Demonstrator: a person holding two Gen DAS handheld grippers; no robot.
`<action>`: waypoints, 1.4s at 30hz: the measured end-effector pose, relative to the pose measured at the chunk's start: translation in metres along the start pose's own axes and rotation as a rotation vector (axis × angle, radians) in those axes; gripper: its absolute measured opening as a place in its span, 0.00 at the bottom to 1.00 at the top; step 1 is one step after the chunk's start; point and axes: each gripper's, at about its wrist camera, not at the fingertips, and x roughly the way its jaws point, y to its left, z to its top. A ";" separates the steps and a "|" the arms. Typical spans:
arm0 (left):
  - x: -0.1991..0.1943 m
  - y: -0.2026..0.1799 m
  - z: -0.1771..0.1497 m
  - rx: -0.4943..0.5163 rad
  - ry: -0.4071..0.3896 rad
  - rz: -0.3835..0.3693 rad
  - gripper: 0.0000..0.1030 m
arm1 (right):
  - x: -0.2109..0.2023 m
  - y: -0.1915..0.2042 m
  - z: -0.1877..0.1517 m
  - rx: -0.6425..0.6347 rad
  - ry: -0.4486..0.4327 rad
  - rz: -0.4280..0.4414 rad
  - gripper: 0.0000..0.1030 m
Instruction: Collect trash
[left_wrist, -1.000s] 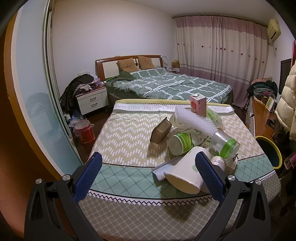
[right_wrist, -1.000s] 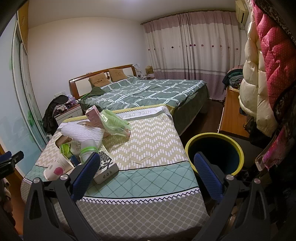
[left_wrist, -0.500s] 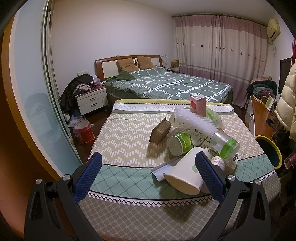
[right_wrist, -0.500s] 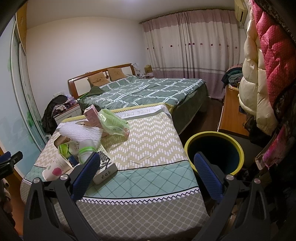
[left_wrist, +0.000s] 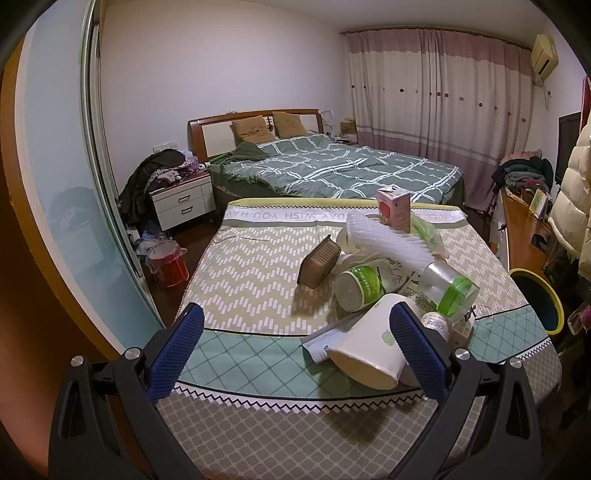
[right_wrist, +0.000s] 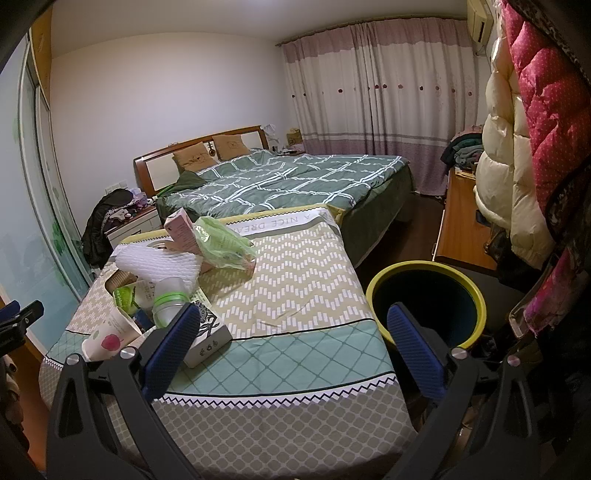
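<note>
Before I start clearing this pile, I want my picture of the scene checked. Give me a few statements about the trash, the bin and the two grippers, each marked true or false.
1. Both grippers are open and hold nothing. True: the left gripper and the right gripper have their jaws spread wide.
2. The paper cup stands upright. False: it lies on its side on the patterned cover.
3. The yellow-rimmed bin stands on the floor beside the covered surface. True.
4. The pink carton is already in the bin. False: it sits at the far end of the pile.
5. The green plastic bag lies next to the pink carton. True.
</note>
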 end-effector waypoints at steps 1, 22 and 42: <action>0.000 0.000 0.000 0.000 0.000 0.000 0.96 | 0.000 0.000 0.000 0.000 0.000 0.000 0.94; 0.005 -0.005 0.006 0.009 0.002 -0.006 0.96 | 0.031 0.014 0.013 -0.029 0.021 0.046 0.94; 0.074 -0.010 0.044 0.001 0.042 -0.023 0.96 | 0.216 0.104 0.065 -0.228 0.237 0.246 0.60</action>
